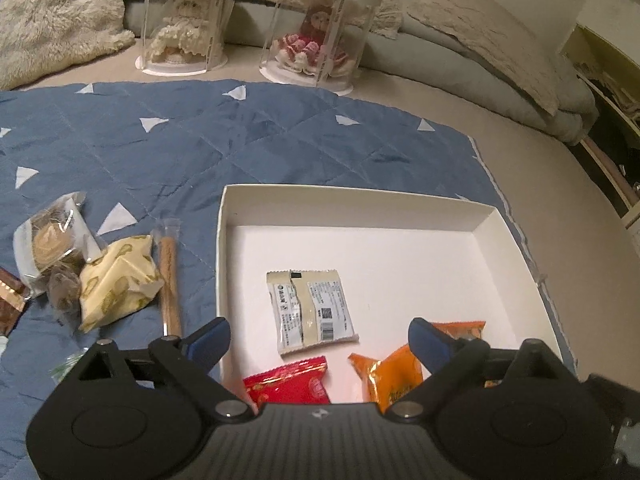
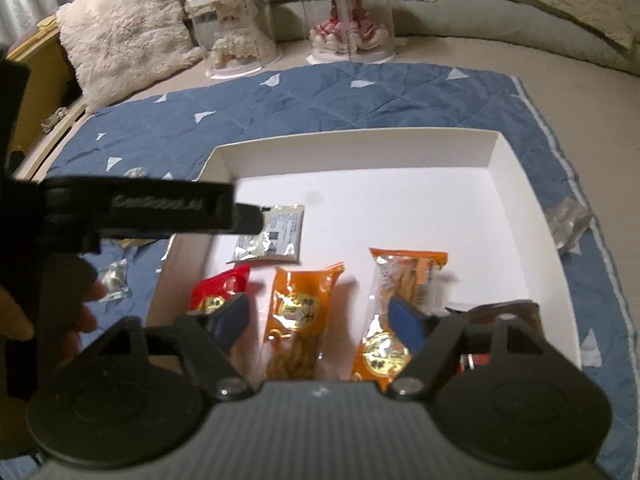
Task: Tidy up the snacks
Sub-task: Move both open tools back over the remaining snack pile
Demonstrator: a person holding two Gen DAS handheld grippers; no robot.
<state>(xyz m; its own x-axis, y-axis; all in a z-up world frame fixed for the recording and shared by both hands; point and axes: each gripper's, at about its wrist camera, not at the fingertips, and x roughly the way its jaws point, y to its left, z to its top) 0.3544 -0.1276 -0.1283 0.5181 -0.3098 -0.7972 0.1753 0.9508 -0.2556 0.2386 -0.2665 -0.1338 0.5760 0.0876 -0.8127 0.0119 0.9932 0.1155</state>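
A white box (image 1: 352, 194) lies on a blue quilted mat (image 1: 160, 140). In it are a white sachet (image 1: 310, 310), a red packet (image 1: 288, 384) and an orange packet (image 1: 394, 374). My left gripper (image 1: 318, 338) is open and empty above the box's near edge. Left of the box lie loose snacks: a yellow packet (image 1: 116, 284), a stick snack (image 1: 170, 276) and a clear-wrapped cake (image 1: 48, 240). In the right wrist view the box (image 2: 360, 136) holds two orange packets (image 2: 300, 312) (image 2: 404, 292), the red packet (image 2: 218, 290) and the sachet (image 2: 280, 232). My right gripper (image 2: 320, 316) is open and empty above them.
Two clear domes with dolls (image 1: 184, 20) (image 1: 320, 36) stand behind the mat. A fluffy cushion (image 2: 120, 32) lies at the back left. A silver wrapper (image 2: 568, 224) lies right of the box, a small green-white sweet (image 2: 114, 278) left of it. The left gripper's body (image 2: 132, 208) crosses the right wrist view.
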